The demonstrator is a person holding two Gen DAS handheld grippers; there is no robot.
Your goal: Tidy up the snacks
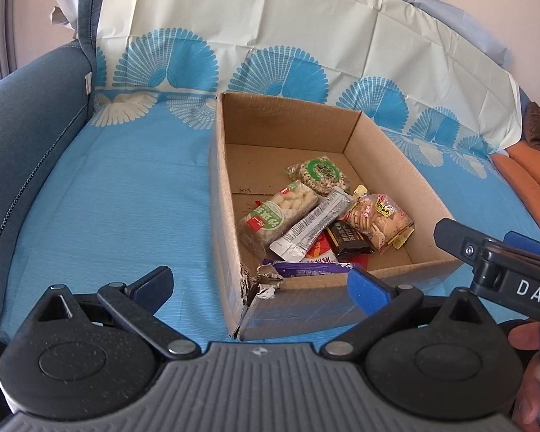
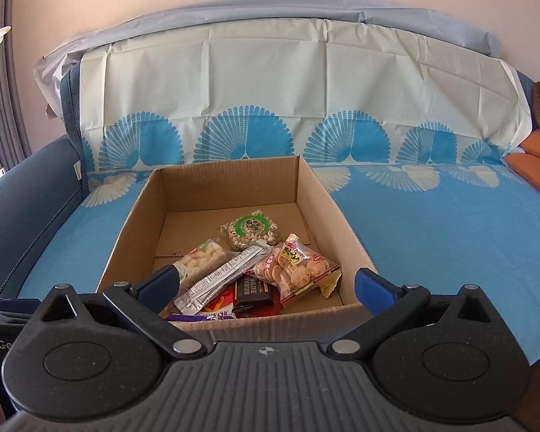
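An open cardboard box [image 1: 388, 165] stands on the blue patterned cloth, its near corner torn [image 1: 259, 284]. Inside lie several snack packs: a green-labelled rice cake [image 1: 318, 174], a white puffed-snack pack [image 1: 280, 216], a silver stick pack [image 1: 313, 228], a biscuit bag [image 1: 378, 219], a dark chocolate bar [image 1: 351, 241] and a purple wrapper [image 1: 306, 270]. My left gripper [image 1: 261, 284] hangs open over the torn corner, holding nothing. My right gripper [image 2: 266, 285] is open above the near wall of the box [image 2: 140, 223], with the biscuit bag [image 2: 295, 270] just beyond it and nothing held.
A dark blue sofa armrest [image 1: 25, 144] rises at the left. The backrest [image 1: 270, 36] is draped with pale cloth. An orange cushion [image 1: 529, 180] lies at the right. Blue cloth [image 2: 450, 252] stretches flat on both sides of the box. A hand [image 1: 525, 360] shows at the lower right.
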